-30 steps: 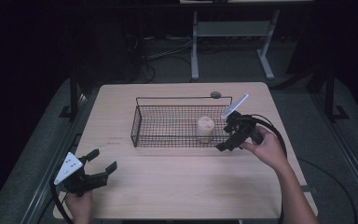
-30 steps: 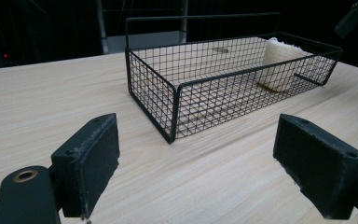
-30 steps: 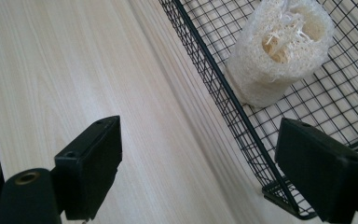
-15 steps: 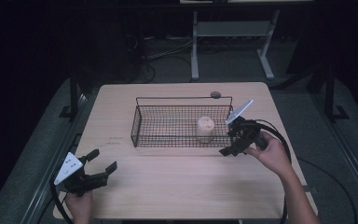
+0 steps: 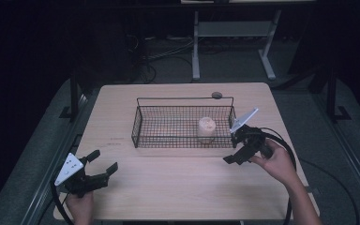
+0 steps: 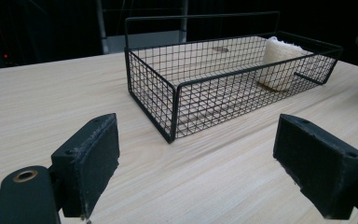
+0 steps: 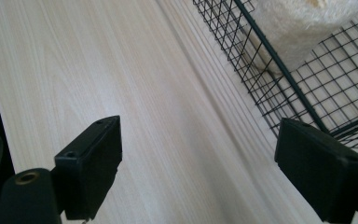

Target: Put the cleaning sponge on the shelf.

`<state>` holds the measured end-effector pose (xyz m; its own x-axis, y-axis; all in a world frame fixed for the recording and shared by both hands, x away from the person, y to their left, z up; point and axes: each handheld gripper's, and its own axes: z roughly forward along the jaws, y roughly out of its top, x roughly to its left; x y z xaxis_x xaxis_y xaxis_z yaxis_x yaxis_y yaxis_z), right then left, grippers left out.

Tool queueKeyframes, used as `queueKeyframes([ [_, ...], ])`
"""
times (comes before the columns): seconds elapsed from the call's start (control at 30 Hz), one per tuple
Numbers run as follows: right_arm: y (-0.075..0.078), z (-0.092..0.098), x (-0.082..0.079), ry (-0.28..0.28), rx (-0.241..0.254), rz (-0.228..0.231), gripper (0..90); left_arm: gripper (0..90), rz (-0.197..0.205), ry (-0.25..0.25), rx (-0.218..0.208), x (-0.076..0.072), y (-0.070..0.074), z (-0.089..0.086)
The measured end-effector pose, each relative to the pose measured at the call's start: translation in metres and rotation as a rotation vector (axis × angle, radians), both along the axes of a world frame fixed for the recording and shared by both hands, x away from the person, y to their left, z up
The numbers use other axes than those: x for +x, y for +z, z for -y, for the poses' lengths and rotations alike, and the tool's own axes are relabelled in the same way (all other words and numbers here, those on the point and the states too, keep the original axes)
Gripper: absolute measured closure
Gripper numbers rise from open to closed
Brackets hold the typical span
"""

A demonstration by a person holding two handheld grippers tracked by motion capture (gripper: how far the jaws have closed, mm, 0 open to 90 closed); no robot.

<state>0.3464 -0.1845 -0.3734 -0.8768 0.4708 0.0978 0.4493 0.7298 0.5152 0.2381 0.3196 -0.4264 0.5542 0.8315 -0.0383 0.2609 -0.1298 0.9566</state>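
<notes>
Wire basket [image 5: 183,123] stands in the middle of the wooden table [image 5: 187,187], and a pale, fuzzy roll [image 5: 206,128] stands upright inside it near its right end. The left gripper [image 5: 104,161] is near the front left corner of the table, jaws wide apart and empty. The right gripper [image 5: 231,149] is just beside the basket's right front corner, also wide open and holding nothing.
</notes>
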Motion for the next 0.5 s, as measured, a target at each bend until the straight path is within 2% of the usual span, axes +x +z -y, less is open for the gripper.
queueKeyframes([
  [0.33, -0.014, 0.013, -0.015, -0.016, 0.006, -0.006, 14.3, 13.8, -0.001, -0.001, 0.004, 0.0, 0.0, 0.0],
  [0.5, -0.017, 0.015, -0.026, -0.017, 0.028, 0.011, 14.3, 13.8, 0.001, 0.0, 0.003, 0.0, 0.0, 0.0],
])
